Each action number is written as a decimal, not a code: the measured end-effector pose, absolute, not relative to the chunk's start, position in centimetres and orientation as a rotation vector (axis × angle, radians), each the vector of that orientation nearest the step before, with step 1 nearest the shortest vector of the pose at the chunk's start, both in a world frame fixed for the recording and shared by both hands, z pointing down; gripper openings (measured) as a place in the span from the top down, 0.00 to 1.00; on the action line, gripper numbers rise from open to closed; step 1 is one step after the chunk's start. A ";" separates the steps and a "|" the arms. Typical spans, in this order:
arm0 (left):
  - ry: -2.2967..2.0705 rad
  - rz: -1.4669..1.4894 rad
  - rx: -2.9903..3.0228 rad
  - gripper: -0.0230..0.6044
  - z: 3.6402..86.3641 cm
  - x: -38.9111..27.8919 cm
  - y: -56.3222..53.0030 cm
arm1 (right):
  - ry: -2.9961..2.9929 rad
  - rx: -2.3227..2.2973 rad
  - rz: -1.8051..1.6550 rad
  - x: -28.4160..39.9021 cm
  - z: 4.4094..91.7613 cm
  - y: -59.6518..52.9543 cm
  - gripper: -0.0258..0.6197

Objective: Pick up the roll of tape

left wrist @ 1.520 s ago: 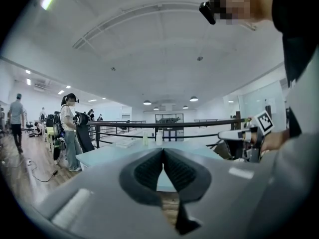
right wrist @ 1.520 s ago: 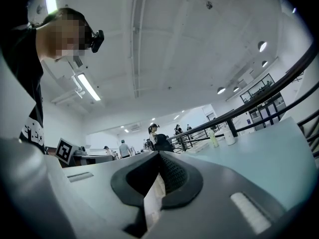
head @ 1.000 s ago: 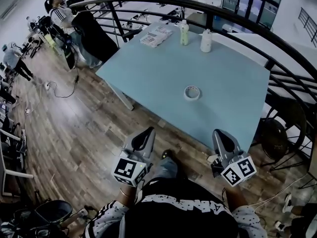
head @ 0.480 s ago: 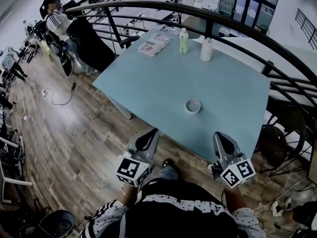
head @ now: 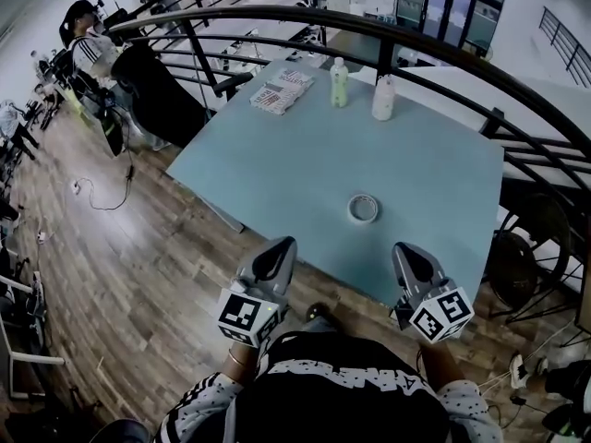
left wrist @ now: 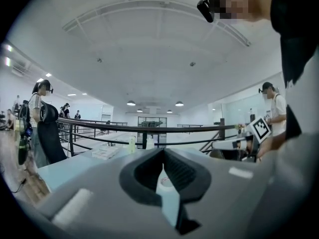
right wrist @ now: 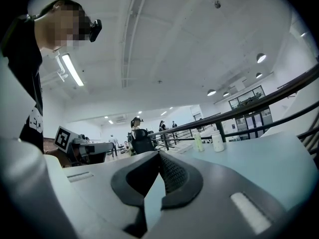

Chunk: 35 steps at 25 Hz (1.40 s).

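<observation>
The roll of tape [head: 363, 209] lies flat on the pale blue table [head: 277, 155], near the edge closest to me and a little right of centre, with bare tabletop all around it. From the head view I can see its hollow middle, but any print on it is too small to read. In the left gripper view only a sliver of it shows, through the slit behind the fingertips. The left gripper [head: 275, 258] and right gripper [head: 406, 252] sit short of the table's near edge, over the wooden floor [head: 138, 266], pointing at the table. The roll lies ahead of the space between them, closer to the right one, and neither touches it. Each gripper's own view shows its fingers together at the tips with nothing clamped. My hands are mostly hidden under the marker cubes. At the far side stand a green bottle [head: 340, 83] and a white bottle [head: 383, 98] close together, with a stack of packets [head: 280, 92] to their left whose print I cannot make out. A dark curved railing [head: 443, 53] crosses in front of the table's far edge and cuts it off. Compared with a second ago, the roll sits lower in the head view and nearer both grippers, the table edge has come closer to them, and the fingers are as shut as before.
</observation>
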<state>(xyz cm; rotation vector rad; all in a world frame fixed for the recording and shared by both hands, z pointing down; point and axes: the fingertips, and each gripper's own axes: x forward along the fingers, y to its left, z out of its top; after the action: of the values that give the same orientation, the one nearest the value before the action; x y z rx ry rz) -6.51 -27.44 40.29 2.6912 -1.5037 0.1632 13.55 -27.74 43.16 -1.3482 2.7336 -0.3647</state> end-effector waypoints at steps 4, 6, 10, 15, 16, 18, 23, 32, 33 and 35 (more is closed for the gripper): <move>-1.482 0.153 2.692 0.96 40.7 -7.7 -29.1 | 2.753 -1.375 -0.366 12.3 43.8 -29.2 0.96; -1.470 0.147 2.691 0.96 41.0 -8.3 -29.8 | 2.762 -1.394 -0.370 11.7 44.3 -30.0 0.96; -1.452 0.138 2.692 0.96 41.5 -9.3 -31.2 | 2.781 -1.437 -0.379 10.9 45.5 -31.4 0.96; -1.431 0.128 2.694 0.96 41.8 -10.7 -32.8 | 2.816 -1.472 -0.380 9.5 46.6 -33.2 0.96; -1.426 0.127 2.695 0.96 41.9 -10.9 -33.1 | 2.823 -1.476 -0.381 9.2 46.9 -33.5 0.96; -1.416 0.122 2.697 0.96 42.2 -11.5 -33.7 | 2.839 -1.486 -0.386 8.6 47.5 -34.2 0.96; -1.409 0.116 2.704 0.96 42.4 -13.2 -34.7 | 2.887 -1.512 -0.396 7.0 49.0 -35.6 0.96; -1.385 0.104 2.698 0.96 43.4 -15.1 -35.7 | 2.966 -1.552 -0.456 5.0 52.2 -36.8 0.95; -1.385 0.104 2.695 0.96 43.4 -15.2 -35.7 | 2.971 -1.558 -0.462 5.0 52.5 -37.0 0.95; -1.385 0.105 2.691 0.96 43.6 -15.4 -35.8 | 2.983 -1.567 -0.469 5.0 53.0 -37.2 0.95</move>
<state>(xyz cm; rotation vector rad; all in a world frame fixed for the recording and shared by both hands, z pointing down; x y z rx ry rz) -15.42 -35.76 43.55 2.6910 -1.3854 0.1052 5.04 -37.25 53.03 -1.5675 2.9831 -0.4689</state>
